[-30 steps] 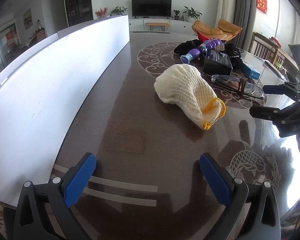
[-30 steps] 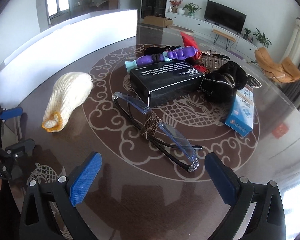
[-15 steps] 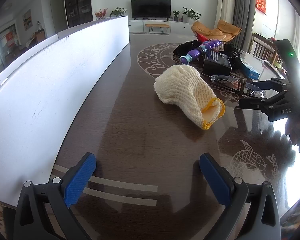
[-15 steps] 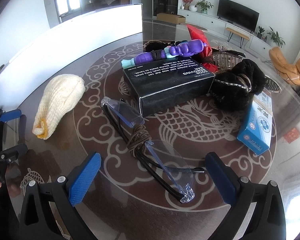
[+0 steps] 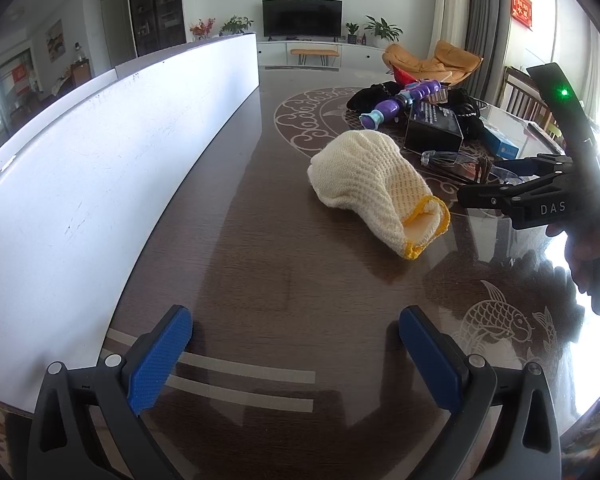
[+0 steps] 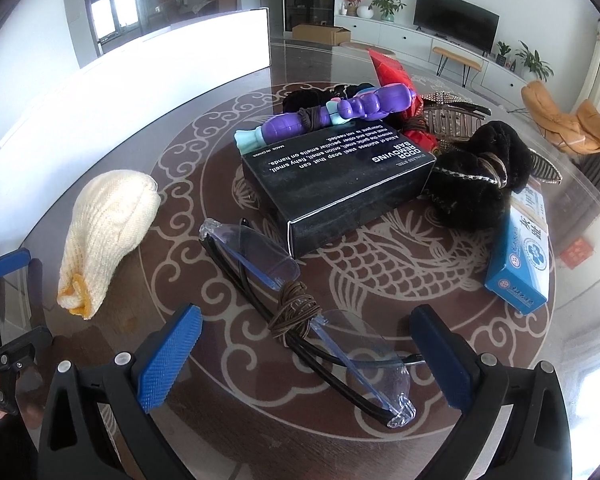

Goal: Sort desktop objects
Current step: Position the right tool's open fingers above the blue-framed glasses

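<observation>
Clear safety glasses (image 6: pixel 300 300) with a brown cord wound round them lie on the dark table, partly between the blue pads of my open right gripper (image 6: pixel 304 356). Behind them sit a black soap box (image 6: pixel 340 188), a purple toy (image 6: pixel 328 116), a black furry item (image 6: pixel 484 172) and a blue-white carton (image 6: pixel 520 256). A cream knitted glove (image 5: pixel 376 188) with a yellow cuff lies ahead of my open, empty left gripper (image 5: pixel 296 356). The right gripper (image 5: pixel 512 184) appears at the right of the left wrist view, over the glasses (image 5: pixel 456 162).
A long white board (image 5: pixel 100 152) stands along the table's left side. A red packet (image 6: pixel 392 72) and a metal hair clip (image 6: pixel 452 116) lie at the back of the pile. Bare brown tabletop (image 5: pixel 260 272) stretches between the left gripper and the glove.
My right gripper has moved forward and lower over the glasses, which now reach between its pads. The left gripper has stayed still.
</observation>
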`<state>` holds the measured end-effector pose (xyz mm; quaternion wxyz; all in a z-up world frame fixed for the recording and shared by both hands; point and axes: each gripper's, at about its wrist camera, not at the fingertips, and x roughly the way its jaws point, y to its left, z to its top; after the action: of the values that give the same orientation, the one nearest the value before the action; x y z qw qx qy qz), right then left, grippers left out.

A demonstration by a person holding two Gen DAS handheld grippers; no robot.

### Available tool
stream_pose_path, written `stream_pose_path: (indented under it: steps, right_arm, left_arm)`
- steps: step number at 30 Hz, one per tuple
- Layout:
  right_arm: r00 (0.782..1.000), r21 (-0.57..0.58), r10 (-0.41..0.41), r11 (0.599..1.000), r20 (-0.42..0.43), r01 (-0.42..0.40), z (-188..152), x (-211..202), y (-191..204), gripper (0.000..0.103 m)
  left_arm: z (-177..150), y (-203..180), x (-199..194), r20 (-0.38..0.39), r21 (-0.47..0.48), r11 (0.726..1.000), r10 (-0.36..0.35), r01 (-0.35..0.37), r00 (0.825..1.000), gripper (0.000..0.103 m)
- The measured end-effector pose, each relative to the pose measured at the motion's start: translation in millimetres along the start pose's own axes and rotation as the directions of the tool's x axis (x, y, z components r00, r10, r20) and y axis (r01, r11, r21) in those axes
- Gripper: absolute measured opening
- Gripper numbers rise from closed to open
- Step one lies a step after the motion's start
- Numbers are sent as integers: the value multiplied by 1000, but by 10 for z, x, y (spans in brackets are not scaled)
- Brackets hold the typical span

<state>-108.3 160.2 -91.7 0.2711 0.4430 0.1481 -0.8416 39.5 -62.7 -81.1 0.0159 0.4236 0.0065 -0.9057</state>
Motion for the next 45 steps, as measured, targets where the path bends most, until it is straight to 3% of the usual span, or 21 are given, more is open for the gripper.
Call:
stream_pose_path:
  steps: [12, 19, 27, 45]
  right_arm:
    - [999, 7, -2, 1000, -54, 3, 99, 34, 6, 103]
    - [995, 93, -55, 994, -78, 62, 94, 17, 54, 103]
    - [995, 60, -37, 997, -92, 43, 36, -24, 269, 103]
    - [999, 65, -44, 997, -11, 45, -80, -45, 330, 103]
  left_arm:
    - [1, -1, 2, 0, 0, 1000, 0, 0, 1000, 103]
    - [1, 0, 3, 0, 0, 1000, 0, 0, 1000, 103]
    - [1, -1, 3, 0, 0, 1000, 0, 0, 1000, 103]
    - [3, 0, 6, 0, 0, 1000, 0, 0, 1000, 103]
